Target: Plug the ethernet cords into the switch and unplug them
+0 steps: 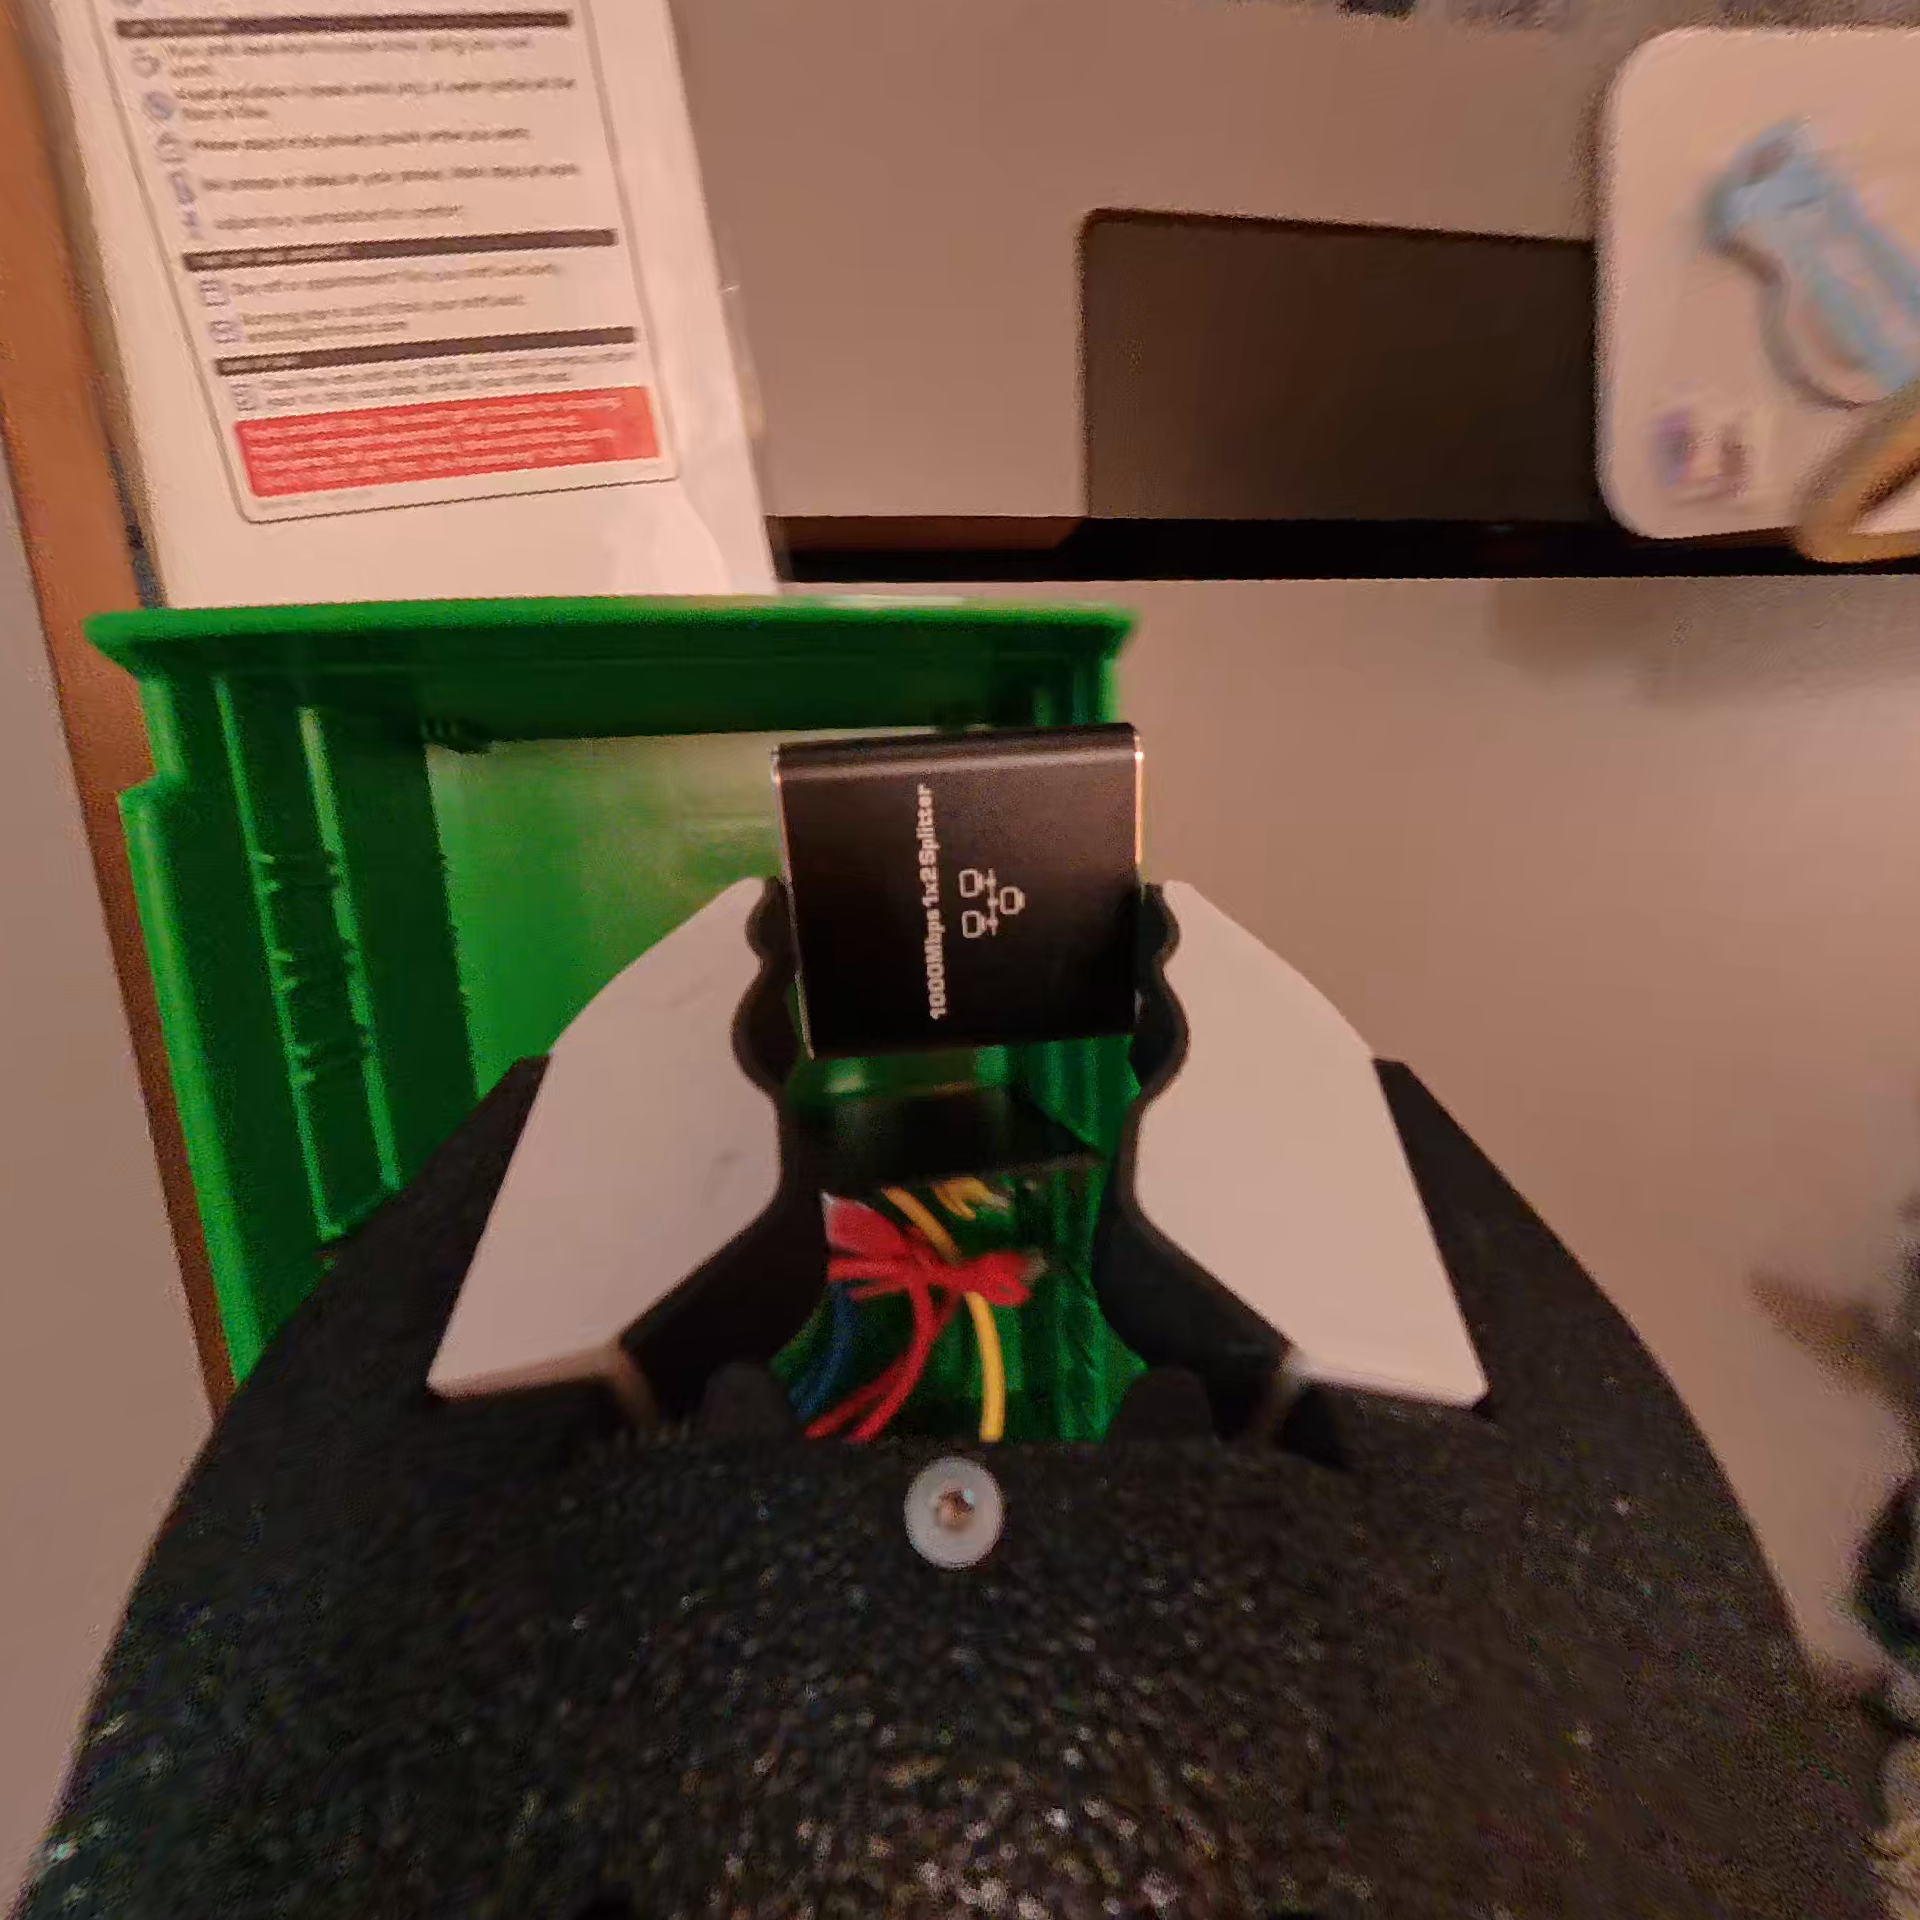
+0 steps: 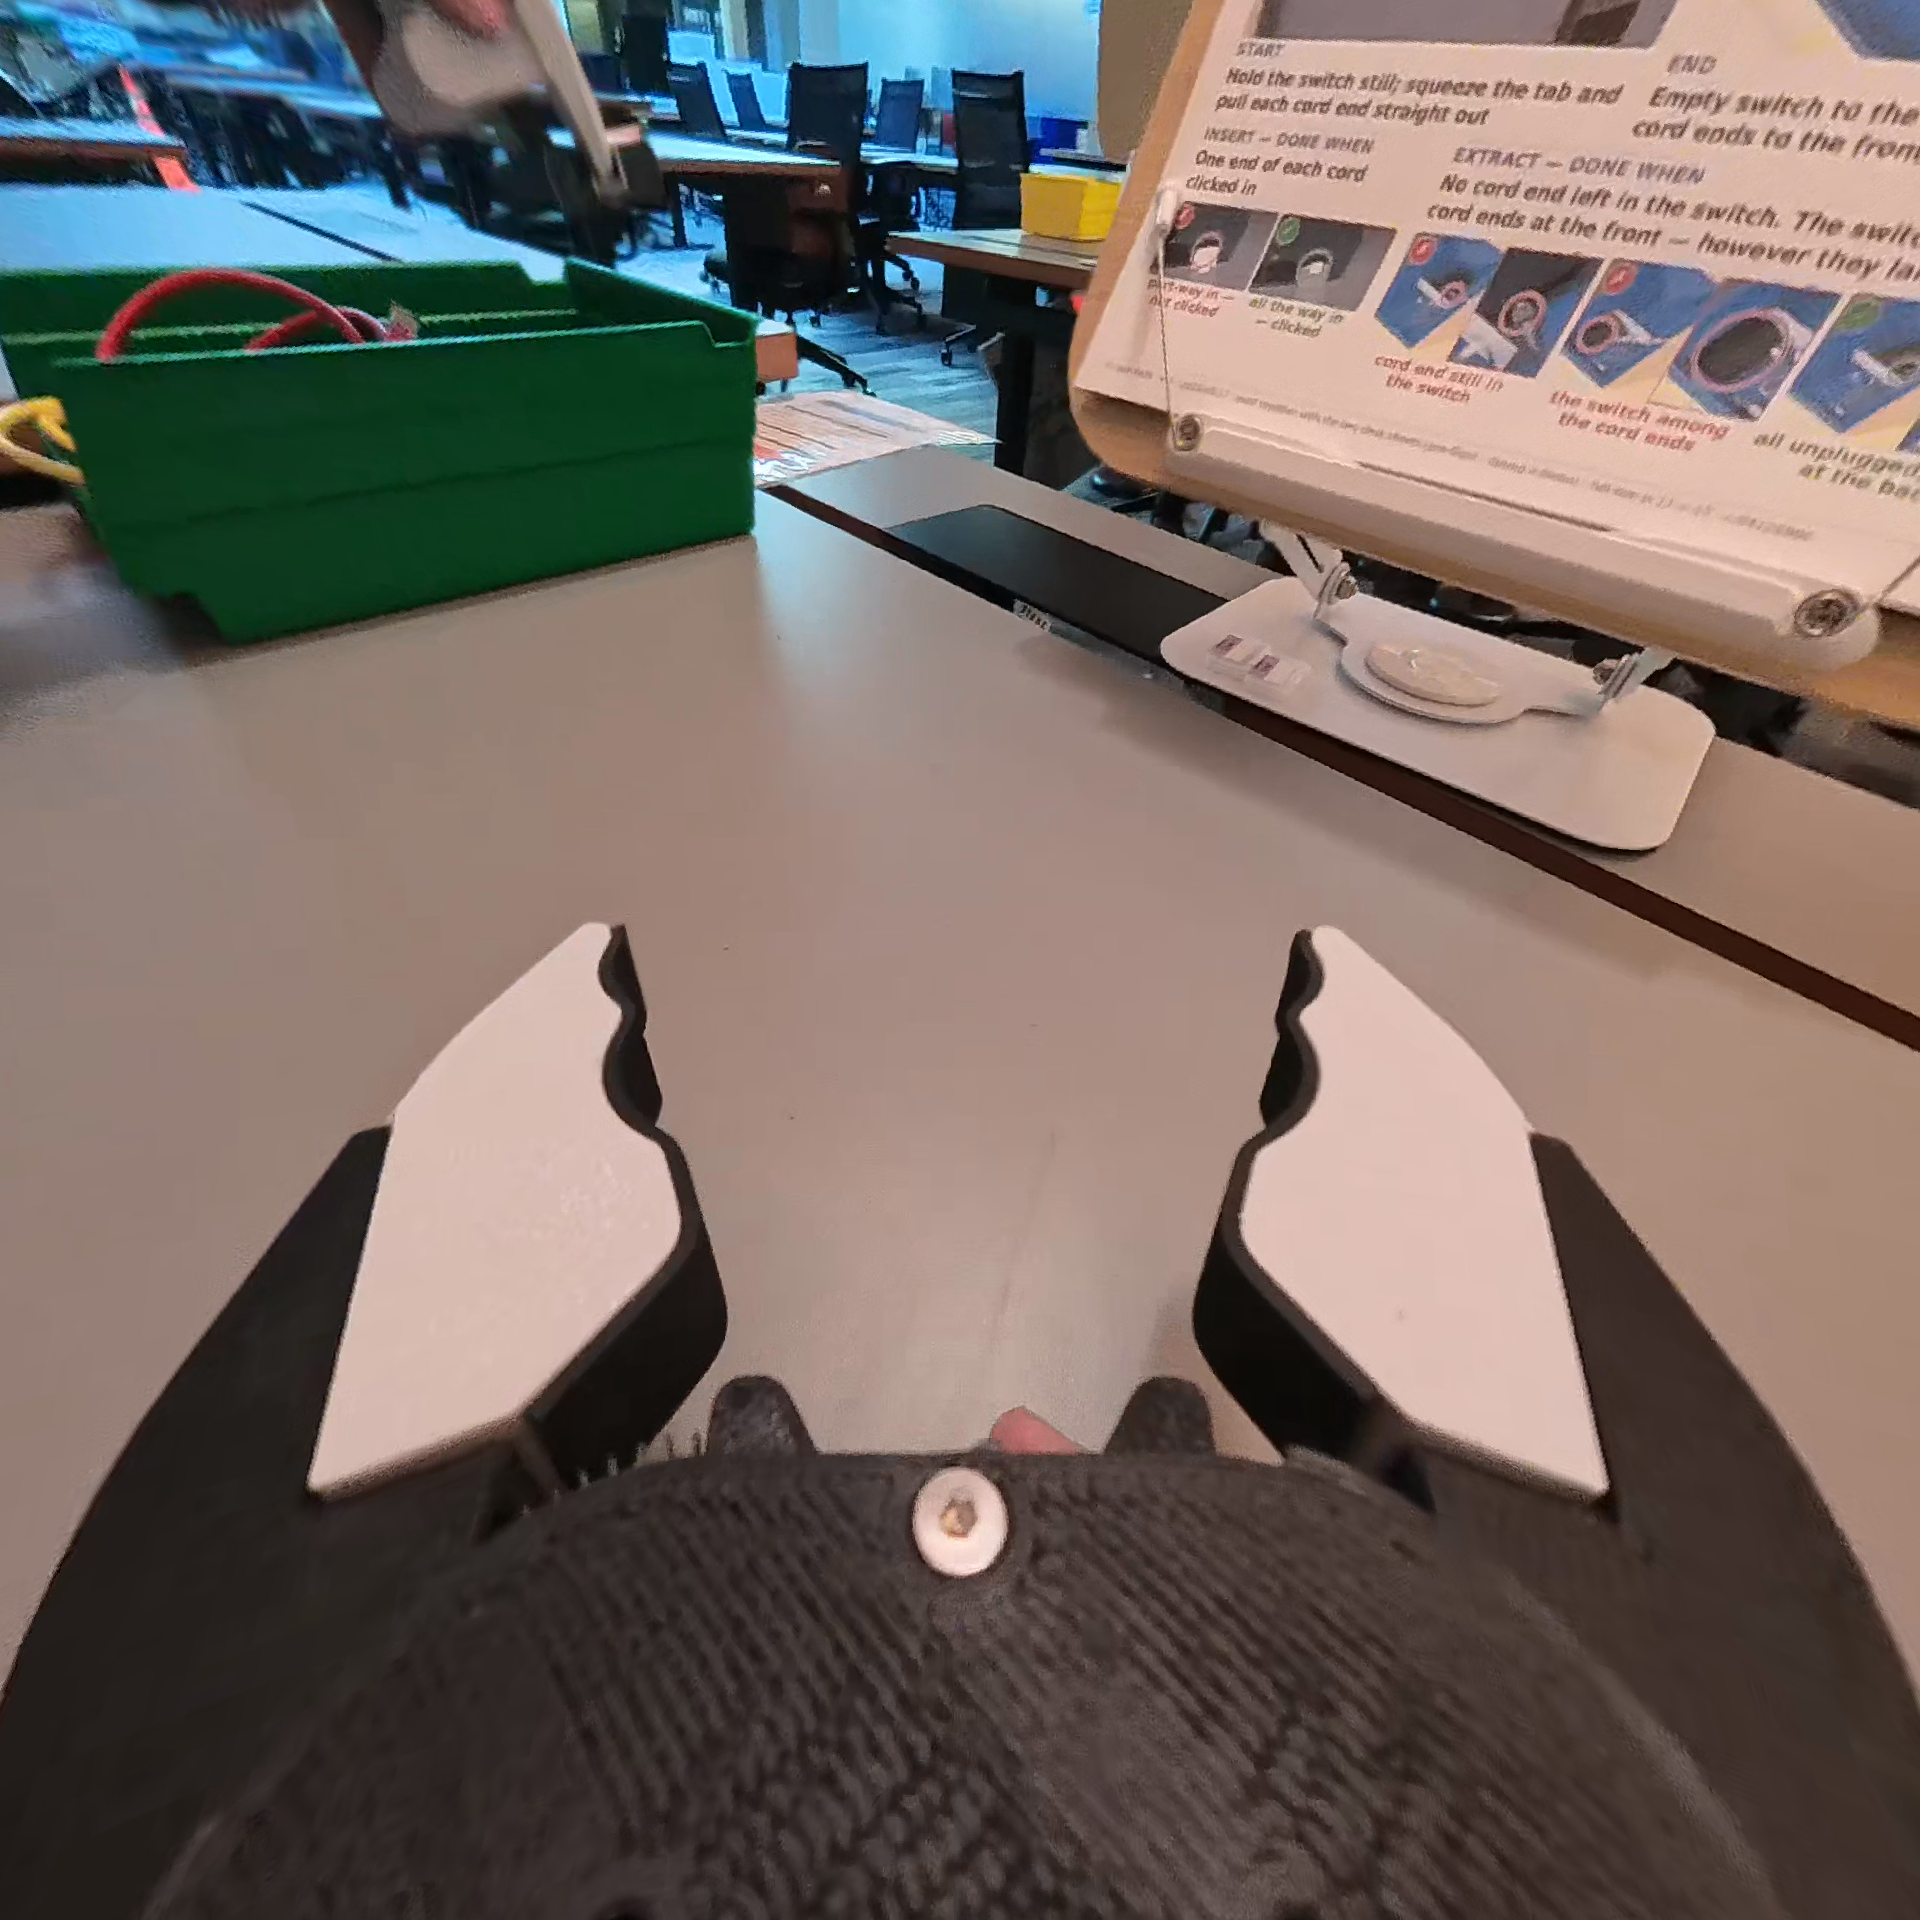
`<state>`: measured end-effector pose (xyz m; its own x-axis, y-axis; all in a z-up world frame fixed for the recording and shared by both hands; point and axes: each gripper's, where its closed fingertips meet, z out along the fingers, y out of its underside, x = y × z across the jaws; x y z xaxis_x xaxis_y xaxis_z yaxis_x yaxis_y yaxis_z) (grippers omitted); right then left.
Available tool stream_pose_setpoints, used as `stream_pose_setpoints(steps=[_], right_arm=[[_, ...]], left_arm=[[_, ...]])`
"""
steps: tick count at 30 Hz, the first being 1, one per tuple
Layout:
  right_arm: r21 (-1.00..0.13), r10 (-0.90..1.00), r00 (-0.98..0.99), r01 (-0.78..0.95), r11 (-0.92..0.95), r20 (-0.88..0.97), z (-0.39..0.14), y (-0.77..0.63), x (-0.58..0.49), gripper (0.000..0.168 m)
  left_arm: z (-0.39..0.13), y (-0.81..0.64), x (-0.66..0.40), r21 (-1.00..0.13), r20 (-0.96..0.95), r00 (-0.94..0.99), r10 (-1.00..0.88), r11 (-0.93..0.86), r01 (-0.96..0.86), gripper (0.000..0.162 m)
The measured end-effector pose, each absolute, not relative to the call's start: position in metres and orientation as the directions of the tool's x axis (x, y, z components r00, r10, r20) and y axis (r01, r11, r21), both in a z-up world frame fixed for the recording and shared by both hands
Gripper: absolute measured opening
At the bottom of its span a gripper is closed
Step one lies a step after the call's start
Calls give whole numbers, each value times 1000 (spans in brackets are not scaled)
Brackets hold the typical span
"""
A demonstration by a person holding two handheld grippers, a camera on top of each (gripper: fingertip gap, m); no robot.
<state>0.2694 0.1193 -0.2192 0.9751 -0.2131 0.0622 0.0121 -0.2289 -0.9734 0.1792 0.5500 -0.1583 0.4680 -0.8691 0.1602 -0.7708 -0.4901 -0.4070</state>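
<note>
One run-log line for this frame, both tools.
left tool: shut on small black box-shaped switch, above green plastic bin | right tool: open, empty, over grey table | cords: unplugged

We count one black switch (image 1: 961,894), one green bin (image 2: 416,436), and cords of three colours in that bin: red (image 1: 914,1278), yellow (image 1: 987,1351), blue (image 1: 842,1340). Beside the bin, one instruction sheet stand (image 2: 1455,717).

White lettering and a small white diagram are printed on the top face of the black switch (image 1: 961,899). Blurred lines, dark bars and a red box are carried by a white sheet (image 1: 395,260) at upper left. Black and red captions are printed under small photos on the instruction sheet (image 2: 1558,260).
</note>
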Motion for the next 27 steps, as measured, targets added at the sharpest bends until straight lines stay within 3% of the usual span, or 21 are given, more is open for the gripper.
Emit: stream_pose_setpoints(steps=[1,8,18,23,27], right_arm=[[-974,-220,972,35,-225,86,-218,120,269,116],[-984,-238,956,152,-91,170,-185,120,251,112],[-960,-122,961,261,100,249,-153,119,205,97],[-950,-69,955,293,103,287,-155,119,196,96],[-942,-91,948,315,114,306,-151,115,198,76]], left_arm=[[-147,540,177,-421,184,454,-872,-487,-765,63],[-111,407,182,-487,330,234,-914,-378,-787,63],[-161,167,200,-475,399,-134,-907,-79,-877,63],[-175,115,201,-442,408,-198,-891,-4,-897,63],[-175,107,200,-432,401,-199,-894,7,-902,63]])
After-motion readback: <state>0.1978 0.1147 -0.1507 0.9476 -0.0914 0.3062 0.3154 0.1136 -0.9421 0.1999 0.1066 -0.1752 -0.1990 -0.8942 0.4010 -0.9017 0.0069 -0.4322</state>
